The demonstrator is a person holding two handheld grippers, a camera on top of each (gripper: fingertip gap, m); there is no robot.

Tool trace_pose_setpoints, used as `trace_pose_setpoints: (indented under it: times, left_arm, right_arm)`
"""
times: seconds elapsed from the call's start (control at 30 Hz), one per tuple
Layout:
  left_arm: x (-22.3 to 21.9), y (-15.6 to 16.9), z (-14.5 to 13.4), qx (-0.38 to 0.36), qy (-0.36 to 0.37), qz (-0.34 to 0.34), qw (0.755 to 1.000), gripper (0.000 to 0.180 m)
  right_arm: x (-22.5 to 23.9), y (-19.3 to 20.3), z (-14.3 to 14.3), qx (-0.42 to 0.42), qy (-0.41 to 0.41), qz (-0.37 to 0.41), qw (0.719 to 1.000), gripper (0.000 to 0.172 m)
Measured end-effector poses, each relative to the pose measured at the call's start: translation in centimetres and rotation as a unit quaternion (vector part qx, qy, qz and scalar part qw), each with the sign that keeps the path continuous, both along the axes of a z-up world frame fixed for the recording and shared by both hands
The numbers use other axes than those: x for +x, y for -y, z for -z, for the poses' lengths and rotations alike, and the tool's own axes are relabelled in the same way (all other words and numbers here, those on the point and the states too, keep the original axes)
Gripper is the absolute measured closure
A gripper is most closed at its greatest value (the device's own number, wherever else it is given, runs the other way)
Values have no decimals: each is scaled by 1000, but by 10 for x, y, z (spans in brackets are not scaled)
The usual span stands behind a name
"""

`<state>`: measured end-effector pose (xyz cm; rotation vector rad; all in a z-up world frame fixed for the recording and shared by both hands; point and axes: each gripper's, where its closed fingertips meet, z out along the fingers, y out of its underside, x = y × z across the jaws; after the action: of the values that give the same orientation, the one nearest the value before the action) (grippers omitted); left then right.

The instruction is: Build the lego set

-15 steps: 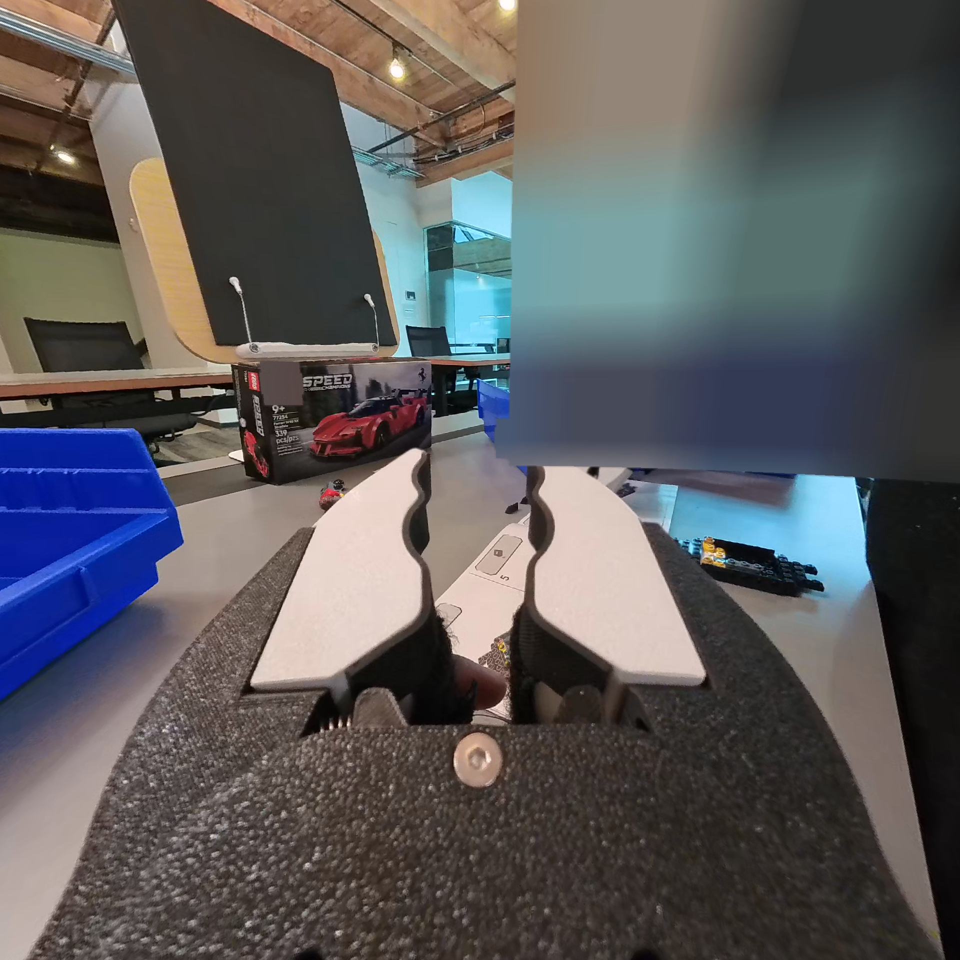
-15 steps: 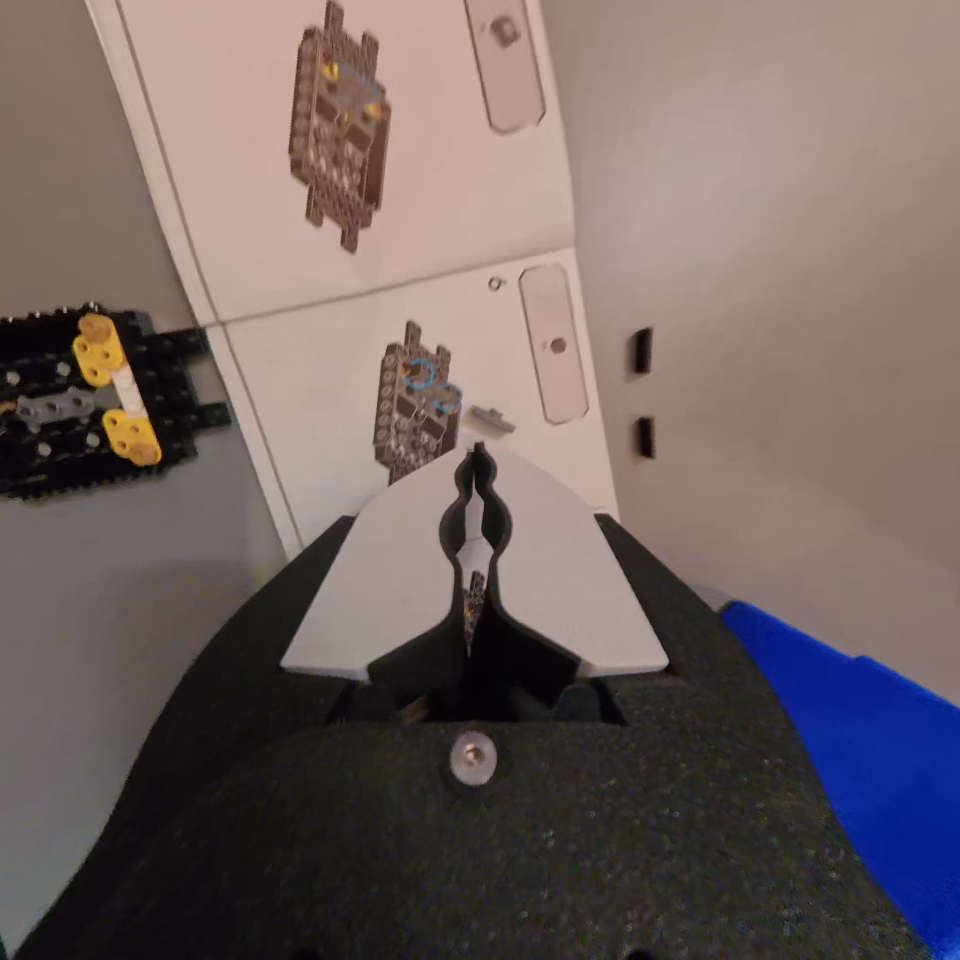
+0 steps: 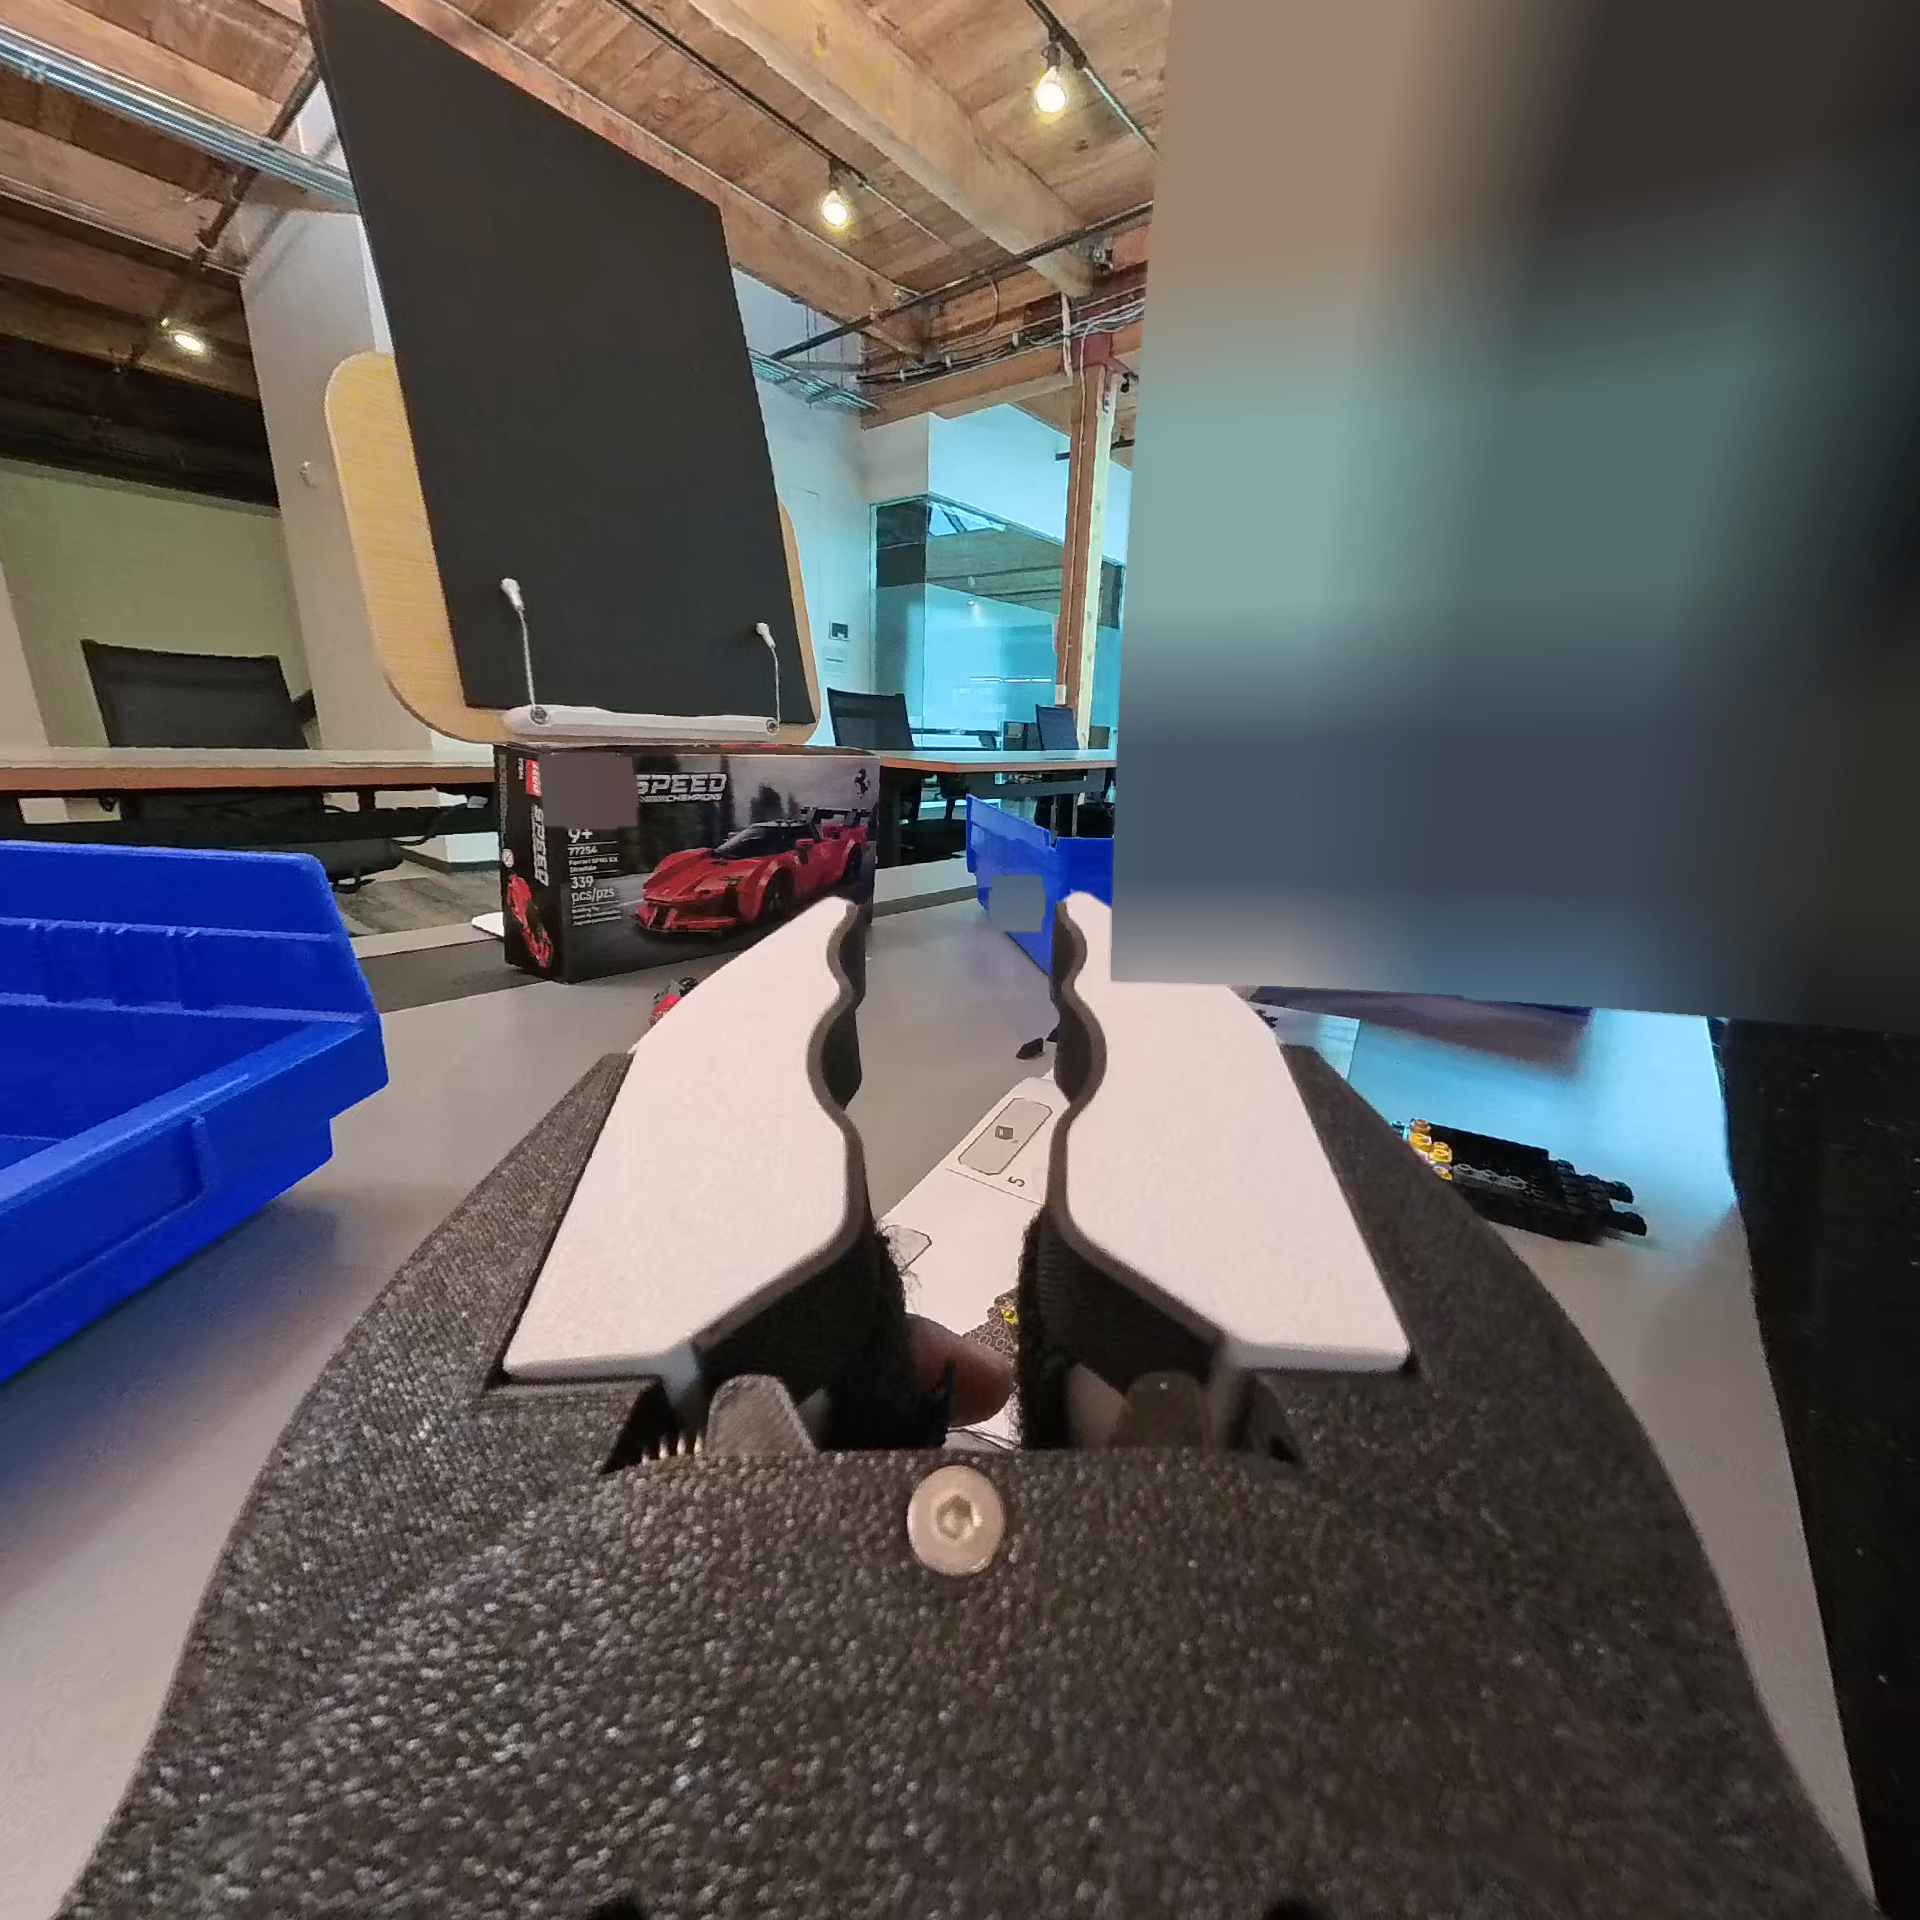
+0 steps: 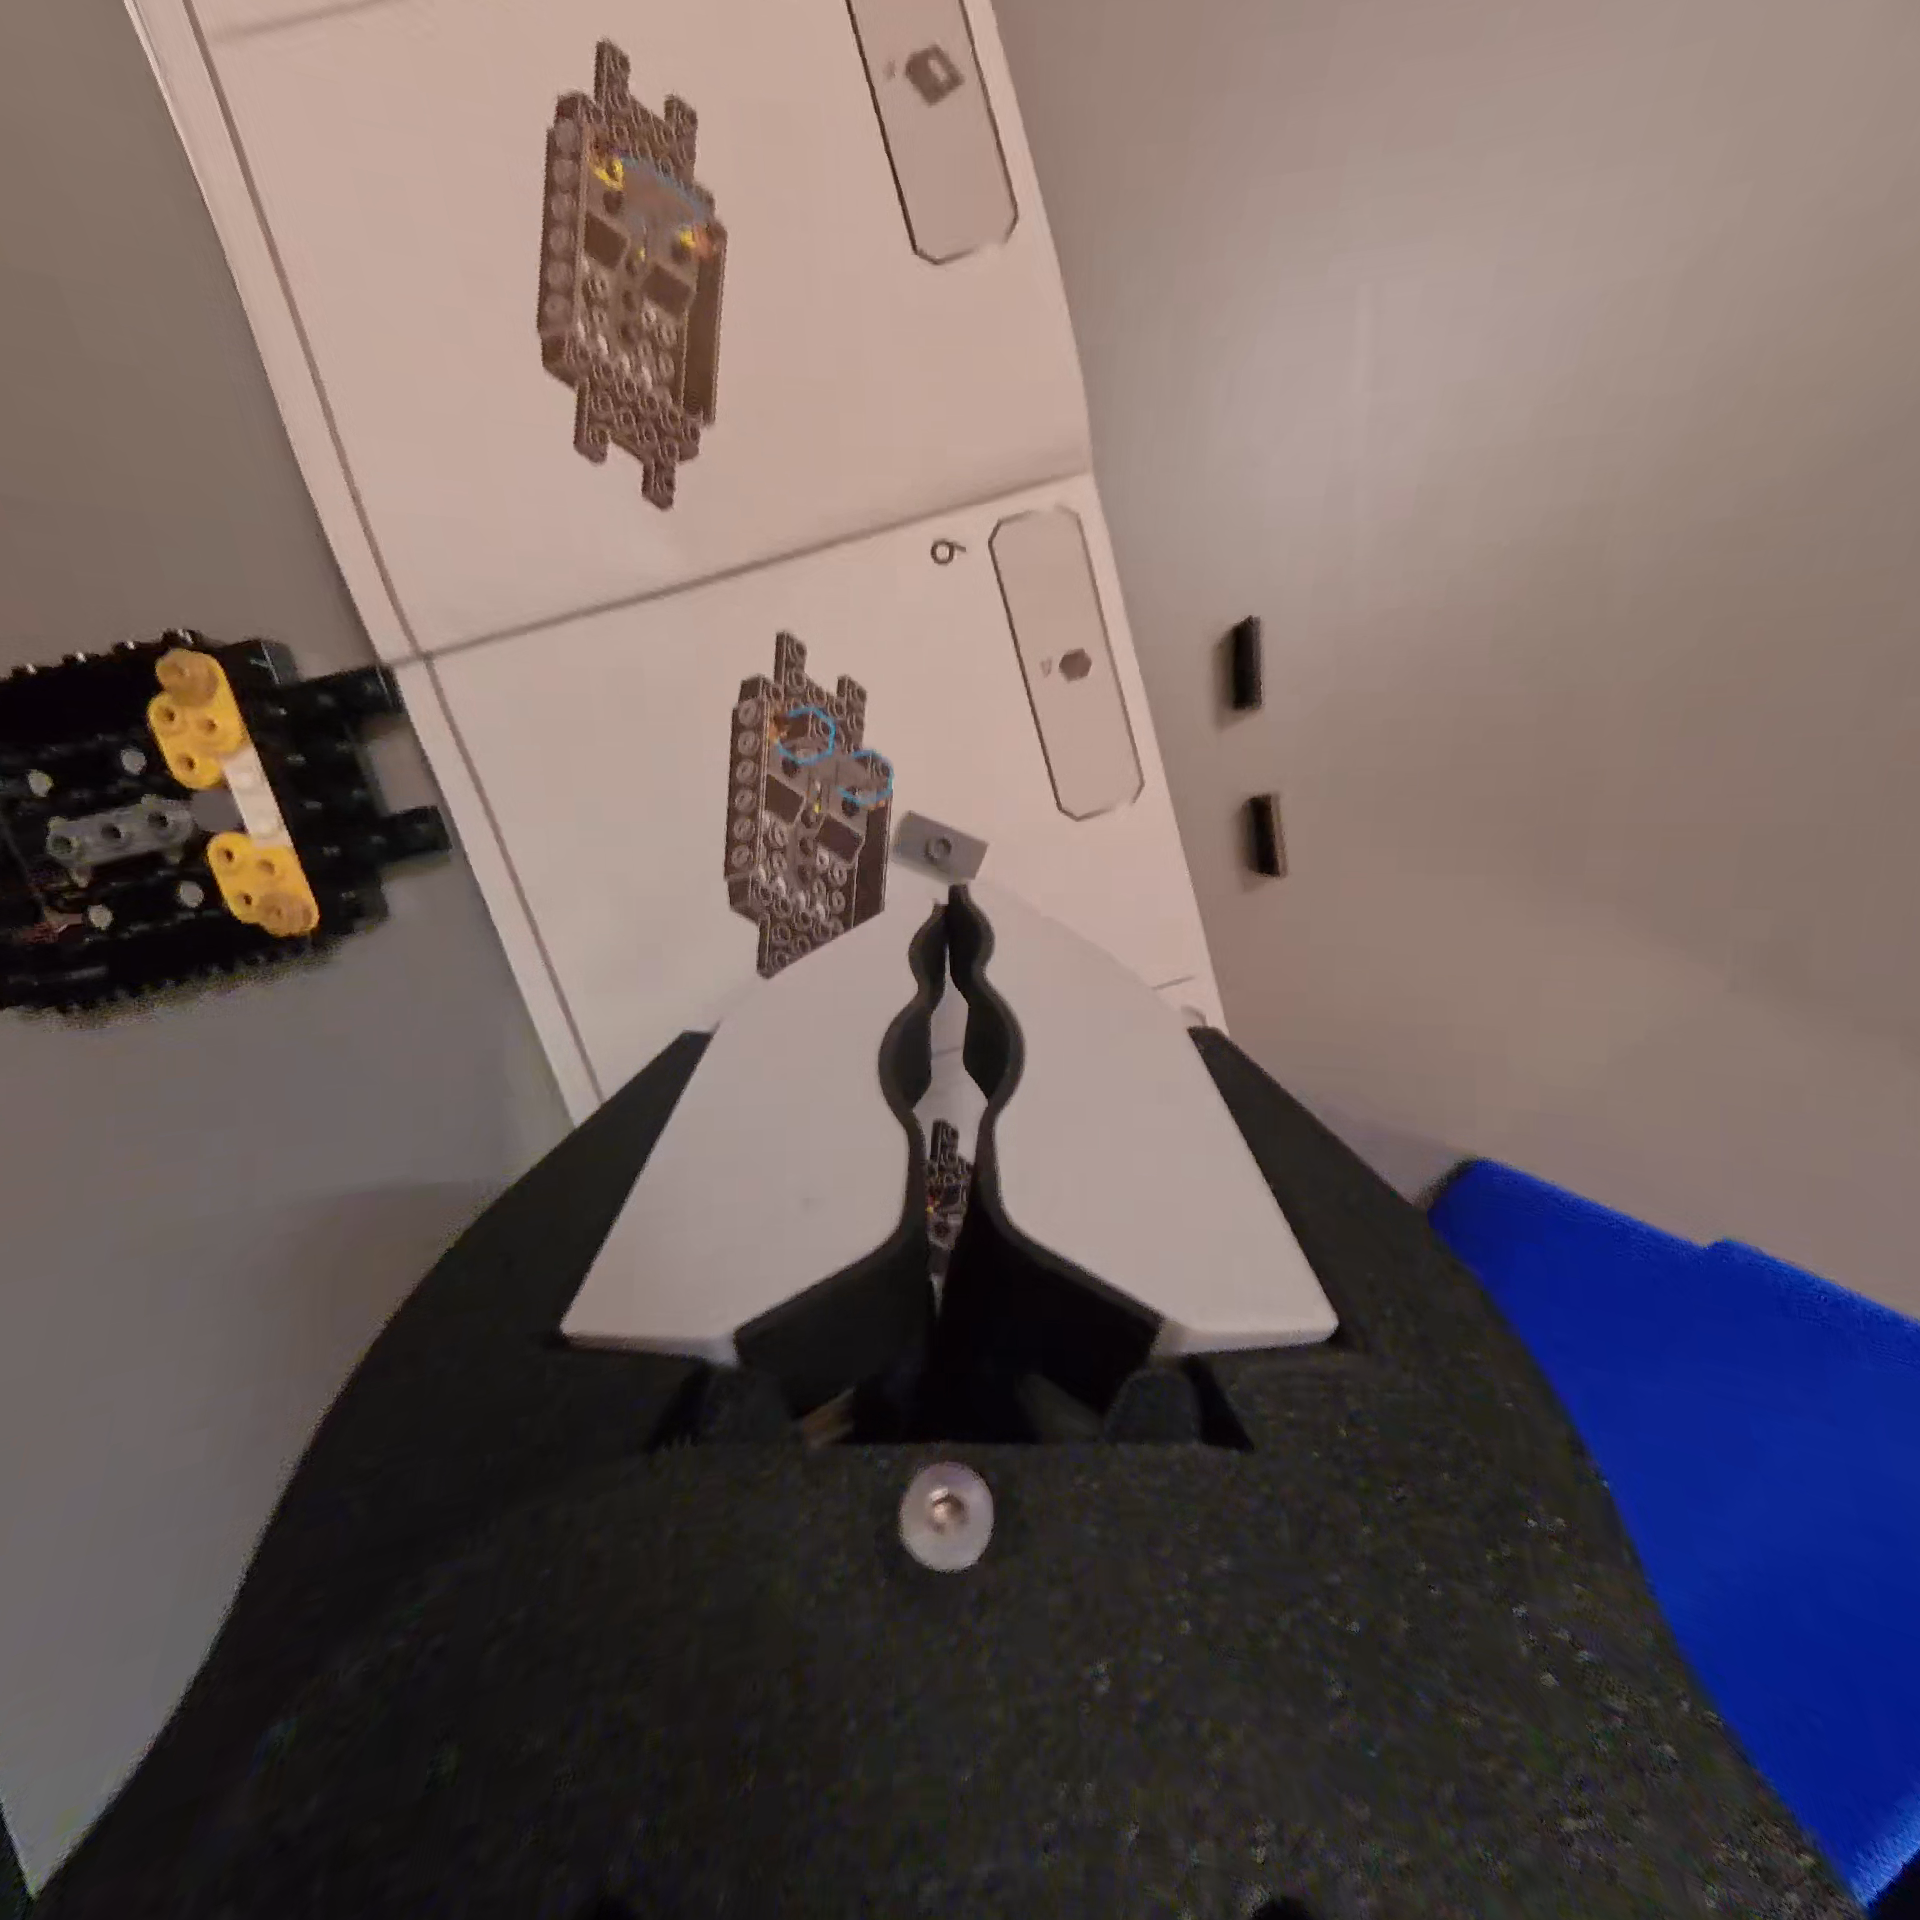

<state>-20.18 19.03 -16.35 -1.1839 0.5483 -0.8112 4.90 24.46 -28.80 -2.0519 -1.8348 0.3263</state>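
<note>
My right gripper is shut, and a small grey one-stud plate sticks out from its tips, pinched by an edge. It hovers over the open white instruction booklet, next to a printed picture of the build. A black brick assembly with yellow and grey parts lies left of the booklet; it also shows in the left wrist view. My left gripper is open with nothing between its fingers. It is above the grey table, over the booklet's edge, pointing toward a toy car set box.
A blue bin stands at the left, and another blue bin is farther back. A blue bin edge is at my lower right. Two small black pieces lie right of the booklet. A small red piece lies by the box. My right fingertips sit around 30 cm from my left ones.
The right gripper stays shut and has shifted slightly over the booklet; the grey plate at its tips now shows its studded face. The left gripper has barely moved.
</note>
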Motion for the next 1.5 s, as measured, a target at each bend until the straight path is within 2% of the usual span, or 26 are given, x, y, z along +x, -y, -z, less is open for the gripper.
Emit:
trace_pose_setpoints:
  times: [0.1, 0.17, 0.23, 0.4, 0.5, 0.53, 0.6, 0.63, 0.73, 0.8, 0.83, 0.87, 0.9, 0.93, 1.27, 1.5]
  left_arm:
    - [0, -1, 0, -3, -1, -1, 1000, 147]
    - [0, -2, 2, -5, -10, -8, 1000, 147]
    - [1, -3, 3, -9, -15, -15, 1000, 147]
    - [3, -7, 9, -37, -31, -16, 999, 147]
    - [8, -9, 14, -45, -54, -15, 997, 147]
    - [9, -10, 15, -46, -62, -19, 997, 148]
    - [12, -10, 19, -52, -83, -24, 995, 148]
    - [13, -11, 22, -58, -93, -25, 994, 148]
    - [14, -15, 29, -83, -110, -30, 990, 148]
    - [14, -20, 33, -99, -118, -39, 987, 149]
    - [15, -22, 35, -107, -123, -45, 986, 149]
    - [15, -24, 37, -113, -131, -50, 984, 149]
    - [16, -25, 39, -118, -139, -54, 982, 150]
    - [16, -27, 41, -122, -144, -59, 980, 150]
    - [15, -37, 52, -165, -162, -80, 970, 151]
    - [18, -41, 60, -187, -185, -80, 961, 151]
  right_arm:
    - [7, 4, -8, -3, -13, 8, 1000, 172]
    - [12, 7, -27, -8, -39, 21, 999, 171]
    - [22, 9, -60, -4, -77, 42, 996, 169]
    - [101, -36, -161, 99, -126, 132, 978, 141]
    - [147, -59, -177, 117, -95, 149, 977, 127]
    - [156, -65, -176, 117, -83, 141, 980, 131]
    - [167, -75, -169, 124, -61, 108, 985, 166]
    - [170, -80, -163, 119, -53, 92, 987, 171]
    - [172, -89, -140, 79, -26, 54, 995, 169]
    - [170, -94, -125, 58, -8, 27, 998, 153]
    - [169, -95, -118, 48, 3, 12, 999, 152]
    - [168, -97, -112, 43, 12, -6, 999, 157]
    - [167, -98, -108, 43, 16, -25, 999, 171]
    - [165, -101, -105, 44, 18, -38, 998, 171]
    - [150, -92, -52, -49, 69, -146, 986, 153]
    - [150, -88, -7, -67, 110, -132, 983, 153]
